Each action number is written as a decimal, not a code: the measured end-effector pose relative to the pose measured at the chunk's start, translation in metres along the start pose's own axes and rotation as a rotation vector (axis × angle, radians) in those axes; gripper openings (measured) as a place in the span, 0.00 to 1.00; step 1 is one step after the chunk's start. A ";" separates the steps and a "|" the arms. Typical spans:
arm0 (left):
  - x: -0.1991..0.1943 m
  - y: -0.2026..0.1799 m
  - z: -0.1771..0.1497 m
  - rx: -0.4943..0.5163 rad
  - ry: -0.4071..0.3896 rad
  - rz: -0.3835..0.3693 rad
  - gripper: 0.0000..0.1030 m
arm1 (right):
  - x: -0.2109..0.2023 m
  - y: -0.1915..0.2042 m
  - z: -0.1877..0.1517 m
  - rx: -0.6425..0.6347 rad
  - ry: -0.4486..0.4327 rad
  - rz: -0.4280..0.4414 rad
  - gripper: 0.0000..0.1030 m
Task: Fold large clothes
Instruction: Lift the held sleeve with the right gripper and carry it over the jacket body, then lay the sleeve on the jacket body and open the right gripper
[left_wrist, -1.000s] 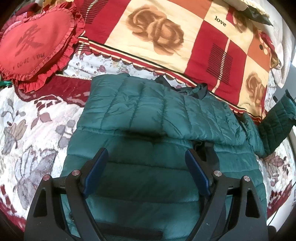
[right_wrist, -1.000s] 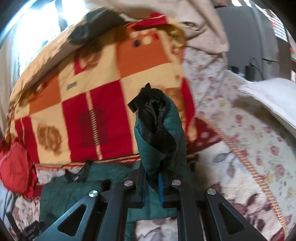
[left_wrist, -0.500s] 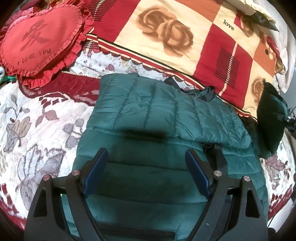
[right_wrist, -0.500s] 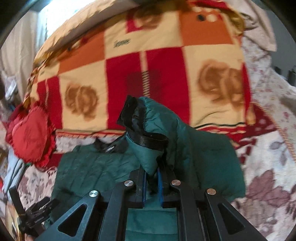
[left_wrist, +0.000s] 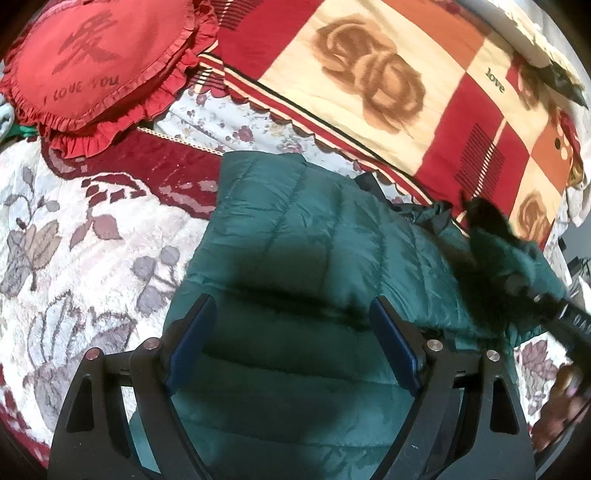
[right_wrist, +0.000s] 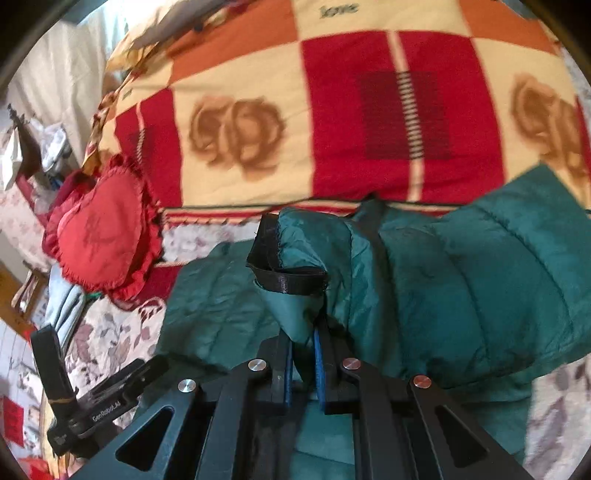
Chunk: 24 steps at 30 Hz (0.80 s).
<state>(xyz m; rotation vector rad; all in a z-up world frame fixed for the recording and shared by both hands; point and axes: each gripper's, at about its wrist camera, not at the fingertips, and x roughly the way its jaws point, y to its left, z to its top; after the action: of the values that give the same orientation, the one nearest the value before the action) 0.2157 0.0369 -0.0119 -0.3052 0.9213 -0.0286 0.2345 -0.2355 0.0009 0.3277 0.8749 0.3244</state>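
Observation:
A dark green quilted jacket (left_wrist: 295, 229) lies flat on the bed, one sleeve folded across its chest. My left gripper (left_wrist: 293, 314) hovers open just over the jacket's middle, with nothing between its blue pads. My right gripper (right_wrist: 303, 343) is shut on the other sleeve's end (right_wrist: 295, 306), just below its black cuff band (right_wrist: 288, 275). It holds that sleeve up over the jacket body (right_wrist: 218, 317). In the left wrist view the lifted sleeve (left_wrist: 517, 258) comes in from the right, blurred, with a hand (left_wrist: 565, 398) behind it. The left gripper's body (right_wrist: 103, 402) shows at the right wrist view's lower left.
A red heart-shaped frilled cushion (left_wrist: 85, 62) lies at the far left beyond the jacket. A red, cream and orange checked blanket (left_wrist: 369, 85) with rose prints covers the far side. The floral bedspread (left_wrist: 74, 258) is bare to the jacket's left. Pale blue cloth (right_wrist: 66, 306) lies by the cushion.
The right gripper has carried the sleeve from out at the right side inward over the jacket body and lower. The left gripper drifted slightly left, still open.

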 end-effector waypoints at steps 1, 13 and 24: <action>0.001 0.001 0.000 -0.002 0.001 0.000 0.83 | 0.005 0.003 -0.002 -0.002 0.010 0.006 0.09; 0.005 0.009 -0.002 -0.019 0.016 -0.004 0.83 | 0.050 0.012 -0.024 0.023 0.101 0.051 0.11; -0.003 0.000 -0.003 -0.037 0.025 -0.046 0.83 | 0.001 0.022 -0.036 0.005 0.051 0.100 0.55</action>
<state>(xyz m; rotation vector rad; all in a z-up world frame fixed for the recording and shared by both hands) 0.2118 0.0367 -0.0113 -0.3612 0.9407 -0.0583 0.2030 -0.2099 -0.0122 0.3696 0.9108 0.4248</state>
